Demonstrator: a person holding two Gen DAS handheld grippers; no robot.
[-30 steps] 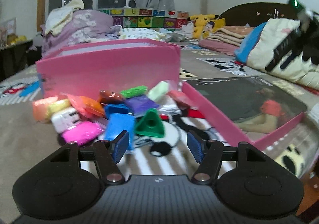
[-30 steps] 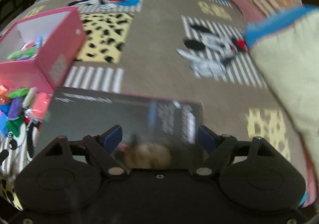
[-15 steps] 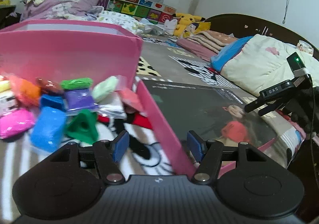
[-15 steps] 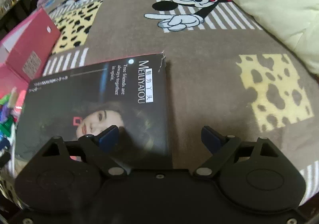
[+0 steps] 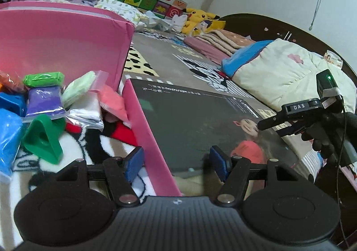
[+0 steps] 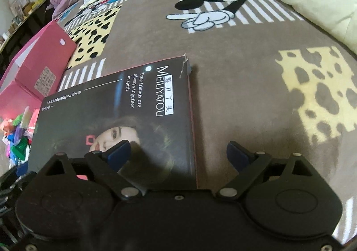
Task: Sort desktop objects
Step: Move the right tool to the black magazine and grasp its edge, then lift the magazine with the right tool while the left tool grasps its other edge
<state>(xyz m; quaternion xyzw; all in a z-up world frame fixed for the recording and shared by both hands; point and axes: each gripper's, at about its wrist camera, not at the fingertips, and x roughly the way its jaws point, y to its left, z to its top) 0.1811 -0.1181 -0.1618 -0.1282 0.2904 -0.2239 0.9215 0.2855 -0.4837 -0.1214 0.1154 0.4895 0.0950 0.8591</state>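
**Pink-sided lid: both grips lined up, neither closed**

You had the left gripper (image 5: 177, 162) astride the box lid's (image 5: 200, 121) pink side wall, pads clear. Right gripper (image 6: 178, 153) was opening over its far edge, nothing clamped. Thin card could buckle or slip if you squeezed unevenly.

Cartoon blanket (image 6: 223, 99) carries lid (image 6: 125, 121), box (image 6: 40, 65), packets (image 5: 44, 99).

Pink box (image 5: 67, 41) — black lid (image 6: 138, 117)
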